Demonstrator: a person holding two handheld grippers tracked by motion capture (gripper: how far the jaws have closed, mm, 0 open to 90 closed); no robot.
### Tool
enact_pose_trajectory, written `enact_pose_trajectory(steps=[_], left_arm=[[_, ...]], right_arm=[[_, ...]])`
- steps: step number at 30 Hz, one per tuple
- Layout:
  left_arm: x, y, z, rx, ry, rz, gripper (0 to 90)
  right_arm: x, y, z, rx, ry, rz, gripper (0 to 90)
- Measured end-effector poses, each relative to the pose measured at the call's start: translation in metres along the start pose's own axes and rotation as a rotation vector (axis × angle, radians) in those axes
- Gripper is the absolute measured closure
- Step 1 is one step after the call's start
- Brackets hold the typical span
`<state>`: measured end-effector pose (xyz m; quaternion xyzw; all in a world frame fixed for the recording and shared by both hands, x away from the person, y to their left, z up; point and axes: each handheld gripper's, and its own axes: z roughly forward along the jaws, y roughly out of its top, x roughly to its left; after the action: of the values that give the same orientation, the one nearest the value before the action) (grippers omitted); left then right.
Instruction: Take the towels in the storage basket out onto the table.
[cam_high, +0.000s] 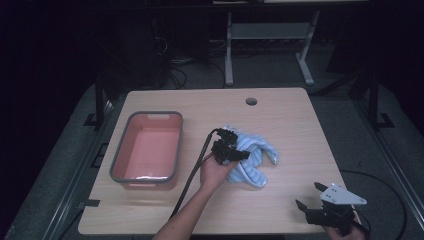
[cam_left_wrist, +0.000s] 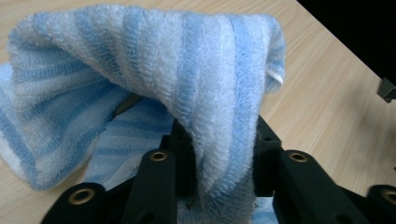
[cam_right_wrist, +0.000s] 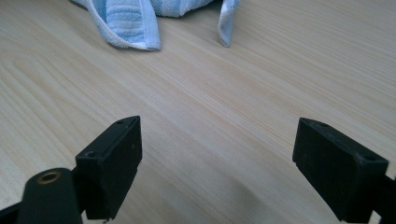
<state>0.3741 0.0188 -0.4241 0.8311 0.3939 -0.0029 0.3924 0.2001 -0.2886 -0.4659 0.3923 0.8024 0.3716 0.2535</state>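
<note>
**A:** Where does the blue-and-white striped terry towel (cam_high: 252, 155) lie?

**B:** Crumpled near the middle of the pale wooden surface (cam_high: 280, 112), to the right of a grey-rimmed pink plastic tub (cam_high: 148, 148), which stands apart from it.

**A:** And the left hand-held gripper (cam_high: 235, 152)?

**B:** At the towel's left edge. In the left gripper view a fold of the cloth (cam_left_wrist: 196, 93) drapes between the two black jaws, which press it from both sides: the towel is grasped, a raised ridge of it standing above the surface.

**A:** The right hand-held gripper (cam_high: 311, 196)?

**B:** Near the surface's front right corner, well apart from the towel, its jaws spread wide over bare wood, released, with the towel's edge (cam_right_wrist: 135, 23) lying farther off.
</note>
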Motion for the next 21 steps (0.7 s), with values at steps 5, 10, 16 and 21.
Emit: enact_pose_trajectory(steps=[5, 10, 16, 21], left_arm=[[0.001, -0.003, 0.001, 0.008, 0.001, -0.004, 59.2], [-0.002, -0.004, -0.003, 0.0, -0.004, -0.001, 56.6], [-0.003, -0.004, -0.009, -0.002, -0.008, 0.016, 53.3], [-0.001, -0.005, -0.014, -0.006, -0.015, 0.018, 48.5]], right_arm=[[0.0, 0.0, -0.001, -0.001, -0.001, 0.001, 15.2], [0.002, 0.0, -0.002, -0.005, -0.003, -0.001, 15.2], [0.002, 0.001, -0.001, -0.003, -0.006, 0.001, 15.2], [0.001, 0.0, -0.001, 0.0, -0.008, 0.006, 15.2]])
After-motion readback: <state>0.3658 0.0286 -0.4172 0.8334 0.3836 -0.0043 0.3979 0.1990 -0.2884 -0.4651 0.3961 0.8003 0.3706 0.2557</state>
